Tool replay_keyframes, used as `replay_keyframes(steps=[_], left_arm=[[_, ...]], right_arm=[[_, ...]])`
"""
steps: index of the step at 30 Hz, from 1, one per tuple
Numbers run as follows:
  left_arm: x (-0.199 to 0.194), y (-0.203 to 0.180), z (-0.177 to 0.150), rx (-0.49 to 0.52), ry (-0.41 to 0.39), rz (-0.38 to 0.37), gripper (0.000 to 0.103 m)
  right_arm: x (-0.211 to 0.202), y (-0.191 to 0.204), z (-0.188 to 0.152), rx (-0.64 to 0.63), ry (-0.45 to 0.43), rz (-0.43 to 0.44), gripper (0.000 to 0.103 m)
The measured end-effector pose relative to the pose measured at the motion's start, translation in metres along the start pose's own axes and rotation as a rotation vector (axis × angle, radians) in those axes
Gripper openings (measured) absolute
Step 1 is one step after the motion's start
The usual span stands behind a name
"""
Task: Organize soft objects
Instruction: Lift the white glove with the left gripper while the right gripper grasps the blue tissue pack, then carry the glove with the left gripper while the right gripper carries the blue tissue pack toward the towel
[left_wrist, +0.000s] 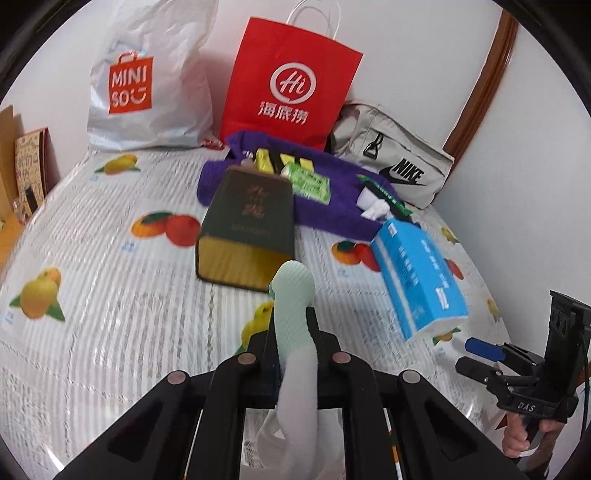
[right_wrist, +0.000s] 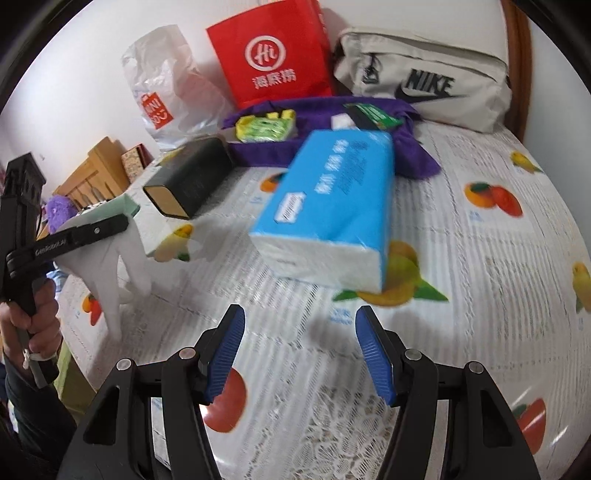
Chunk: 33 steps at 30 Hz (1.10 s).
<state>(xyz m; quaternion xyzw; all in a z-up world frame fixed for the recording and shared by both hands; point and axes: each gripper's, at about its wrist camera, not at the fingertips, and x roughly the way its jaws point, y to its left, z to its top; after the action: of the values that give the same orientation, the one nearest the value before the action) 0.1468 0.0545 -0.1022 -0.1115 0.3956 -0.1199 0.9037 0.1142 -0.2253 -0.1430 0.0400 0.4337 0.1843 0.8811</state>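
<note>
My left gripper (left_wrist: 292, 325) is shut on a white glove with a mint-green cuff (left_wrist: 293, 284); the cuff sticks up past the fingertips. In the right wrist view this glove (right_wrist: 122, 258) hangs from the left gripper (right_wrist: 118, 222) above the table's left side, its fingers dangling. My right gripper (right_wrist: 300, 354) stands open with nothing between its blue pads, a little short of a blue tissue pack (right_wrist: 332, 210). In the left wrist view the tissue pack (left_wrist: 417, 280) lies to the right, and the right gripper (left_wrist: 480, 350) shows at the right edge, held by a hand.
A dark box (left_wrist: 251, 225) lies mid-table on the fruit-print tablecloth (left_wrist: 110, 295). Behind it a purple cloth (left_wrist: 332, 210) carries green packets. A red paper bag (left_wrist: 291, 81), a white Miniso bag (left_wrist: 147, 81) and a grey Nike bag (left_wrist: 399, 162) stand along the wall.
</note>
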Motion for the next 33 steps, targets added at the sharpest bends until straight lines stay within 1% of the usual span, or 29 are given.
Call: replay_keyframes(steps=[2, 6, 11, 15, 18, 24, 33], left_arm=[[-0.002, -0.003, 0.007, 0.001, -0.009, 0.001, 0.01], [-0.003, -0.01, 0.025, 0.015, -0.022, 0.008, 0.01], [-0.006, -0.016, 0.052, 0.048, -0.056, 0.056, 0.01], [-0.006, -0.017, 0.077, 0.06, -0.077, 0.081, 0.01], [-0.001, -0.02, 0.094, 0.067, -0.082, 0.078, 0.01], [0.022, -0.037, 0.122, 0.087, -0.078, 0.051, 0.01], [0.073, -0.054, 0.159, 0.083, -0.049, 0.021, 0.01]], right_arm=[[-0.003, 0.003, 0.006, -0.013, -0.009, 0.021, 0.062], [-0.009, 0.008, 0.017, -0.045, -0.022, 0.029, 0.062], [-0.011, 0.006, 0.028, -0.067, -0.022, 0.027, 0.062], [-0.013, 0.003, 0.038, -0.079, -0.031, 0.027, 0.062], [-0.013, 0.0, 0.046, -0.076, -0.035, 0.035, 0.062], [-0.007, -0.004, 0.063, -0.078, -0.043, 0.033, 0.062], [0.004, -0.021, 0.089, -0.039, -0.06, -0.018, 0.062]])
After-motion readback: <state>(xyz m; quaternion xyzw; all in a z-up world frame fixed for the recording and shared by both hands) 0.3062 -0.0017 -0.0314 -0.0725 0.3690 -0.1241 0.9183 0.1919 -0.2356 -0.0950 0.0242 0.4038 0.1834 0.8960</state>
